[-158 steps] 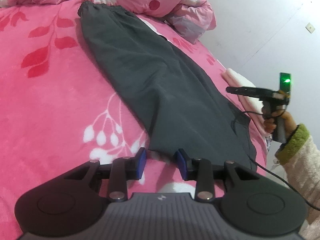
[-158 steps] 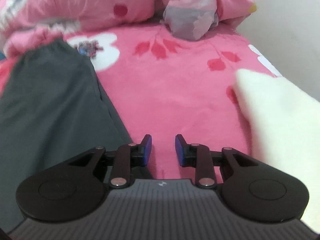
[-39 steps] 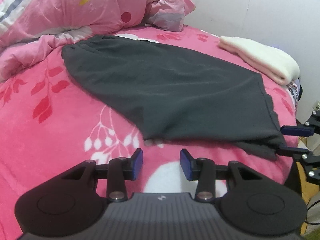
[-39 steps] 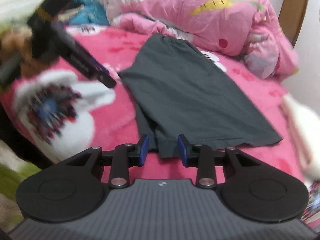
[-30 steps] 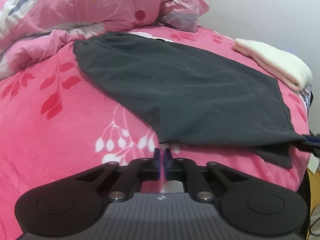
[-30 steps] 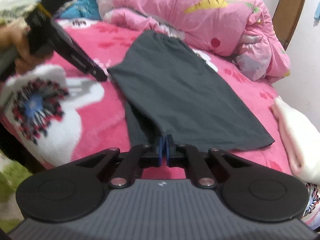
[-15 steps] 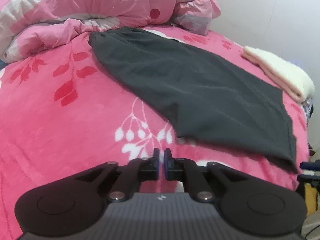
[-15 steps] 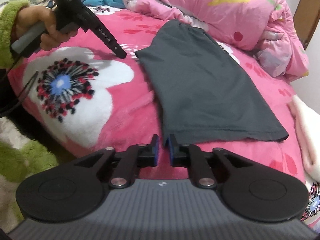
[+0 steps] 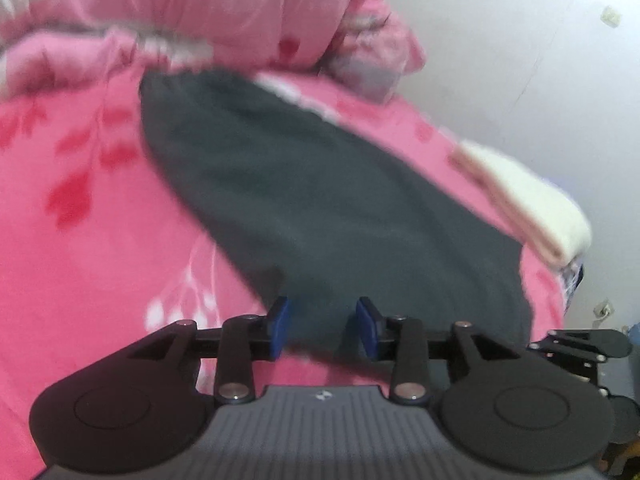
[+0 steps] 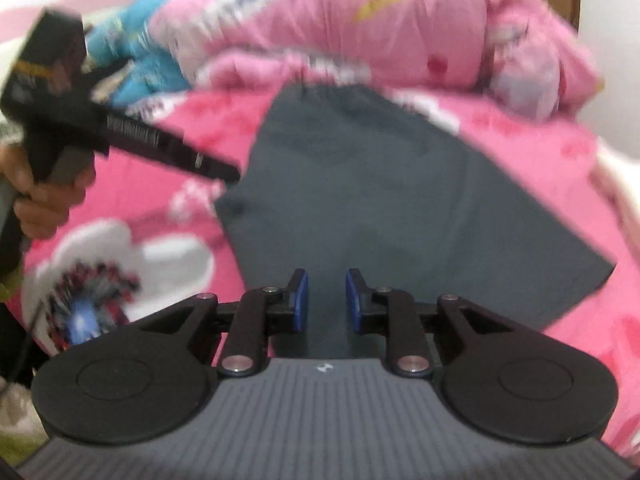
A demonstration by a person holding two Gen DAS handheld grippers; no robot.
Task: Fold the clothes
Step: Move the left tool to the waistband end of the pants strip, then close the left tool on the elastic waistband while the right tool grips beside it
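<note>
Across the pink bed [image 9: 92, 264], a dark grey garment [image 9: 320, 200] is spread flat, its gathered waistband toward twelve o'clock by the heaped pink quilt [image 9: 224, 12] and its hem toward six o'clock. At nine o'clock in the right wrist view, the left gripper [image 10: 224, 174] is seen reaching over the garment's left edge; in its own view the left gripper [image 9: 322, 322] is held with its fingers apart and the near left part of the hem lying between them. Whether the cloth is touched cannot be told through the blur. At the middle of the hem, the right gripper [image 10: 326, 300] is likewise held with fingers apart over the cloth, nothing clamped. At three o'clock a folded cream cloth [image 9: 532, 208] is laid beside the garment, near but apart from it.

The step in hand is judged to be the grasping of the hem for a lengthwise fold. It is done best if both layers are taken fully between the fingers, both grips are set level, and the hem is lifted evenly so that no crease is dragged in and the cream cloth is not disturbed.
</note>
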